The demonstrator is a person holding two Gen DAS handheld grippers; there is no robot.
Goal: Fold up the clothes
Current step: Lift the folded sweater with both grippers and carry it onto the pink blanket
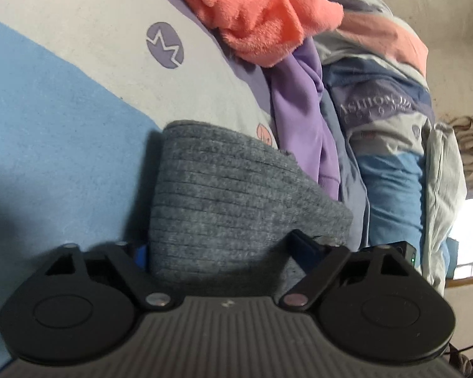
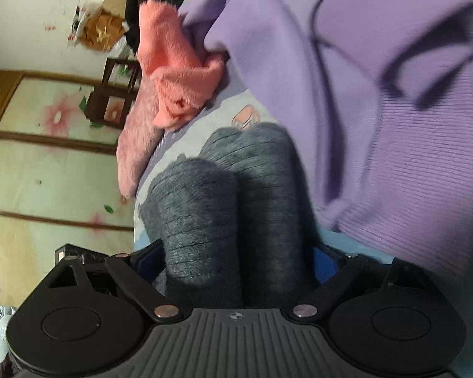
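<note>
Gripping the grey ribbed knit garment from both ends: left gripper and right gripper each clamped on thick bunched folds above the bedsheet. Likely soft, limp, light, non-slippery; best pinched along edges or corners.

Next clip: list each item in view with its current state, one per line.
Grey knit: held between both grippers, doubled over in the right view.
Left gripper: shut on the grey knit.
Right gripper: shut on the grey knit.
Purple top: unfolded, rumpled.
Pink fleece: unfolded, crumpled.
Bedsheet: spread flat.
</note>
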